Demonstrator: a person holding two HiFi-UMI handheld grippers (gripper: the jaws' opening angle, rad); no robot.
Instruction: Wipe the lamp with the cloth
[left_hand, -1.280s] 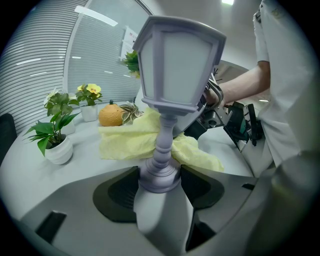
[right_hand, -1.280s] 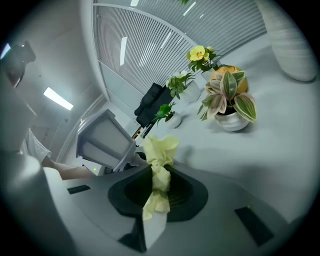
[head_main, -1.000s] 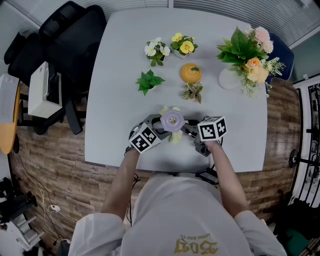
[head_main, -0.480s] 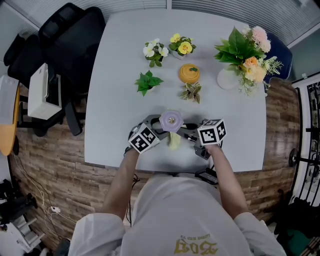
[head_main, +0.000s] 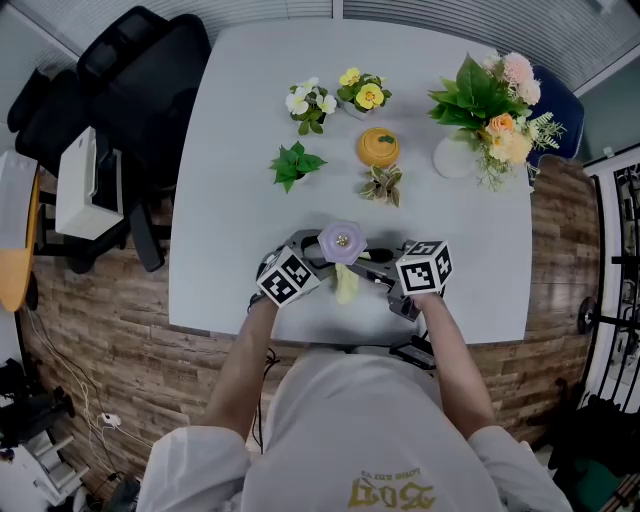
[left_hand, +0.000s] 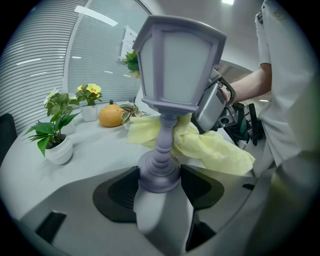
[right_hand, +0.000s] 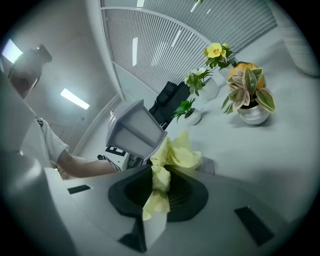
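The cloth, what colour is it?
Pale yellow; the cloth shows best in the right gripper view.

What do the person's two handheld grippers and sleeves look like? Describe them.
The left gripper and right gripper are pale grey with black jaw pads; each carries a white cube with black square markers. The person wears a white short-sleeved shirt.

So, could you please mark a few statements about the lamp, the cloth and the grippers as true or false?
1. The left gripper is shut on the lamp at its base. True.
2. The right gripper is empty. False: its jaws are shut on the cloth.
3. The cloth is blue. False: it is yellow.
4. The cloth lies against the lamp's stem. True.
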